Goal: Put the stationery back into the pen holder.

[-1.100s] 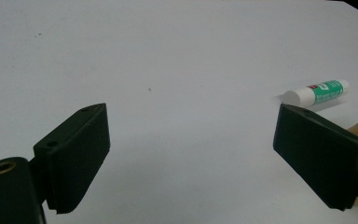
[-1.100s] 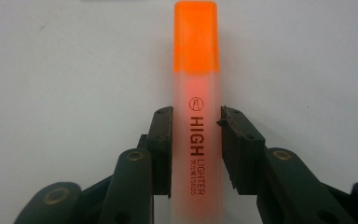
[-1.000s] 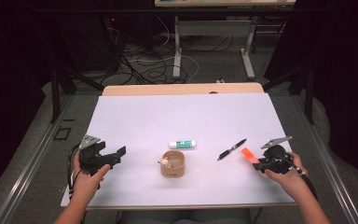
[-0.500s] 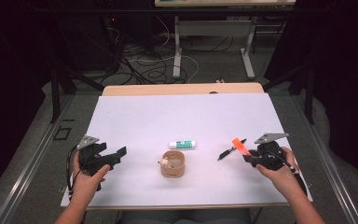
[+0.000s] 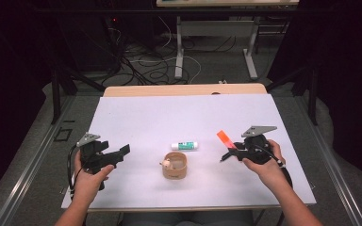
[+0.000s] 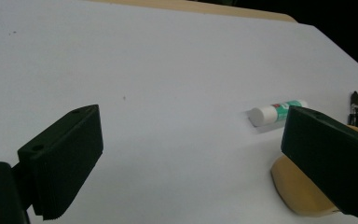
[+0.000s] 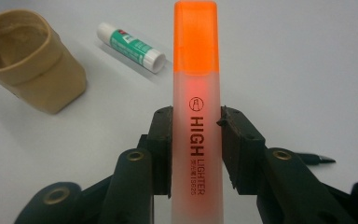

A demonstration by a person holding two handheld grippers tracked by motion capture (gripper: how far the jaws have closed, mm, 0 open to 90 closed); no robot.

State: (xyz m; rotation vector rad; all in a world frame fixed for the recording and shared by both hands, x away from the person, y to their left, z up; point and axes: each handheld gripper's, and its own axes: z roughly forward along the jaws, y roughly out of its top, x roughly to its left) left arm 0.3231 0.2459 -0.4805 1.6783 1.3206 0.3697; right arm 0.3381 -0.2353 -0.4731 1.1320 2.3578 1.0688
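Note:
My right gripper (image 5: 232, 149) is shut on an orange highlighter (image 5: 225, 139) and holds it a little above the white tabletop at the right. In the right gripper view the jaws clamp the highlighter (image 7: 196, 84) at its clear barrel, orange cap pointing away. A tan cup (image 5: 175, 165) stands at the table's middle front, with a white and green glue stick (image 5: 185, 146) lying just behind it. My left gripper (image 5: 120, 154) is open at the front left, its jaws just having opened wider with nothing between them. In its own view that gripper (image 6: 193, 121) points across the table at the cup (image 6: 303, 193) and the glue stick (image 6: 276, 112).
A black pen (image 5: 224, 157) lies on the table under the right gripper; its tip (image 7: 318, 159) pokes out beside the jaws. The white table surface (image 5: 169, 117) has bare room at the back and left. A wooden strip (image 5: 184, 90) runs along the far edge.
My right gripper has moved left and upward with the highlighter in it, toward the cup. The left hand has stayed in place.

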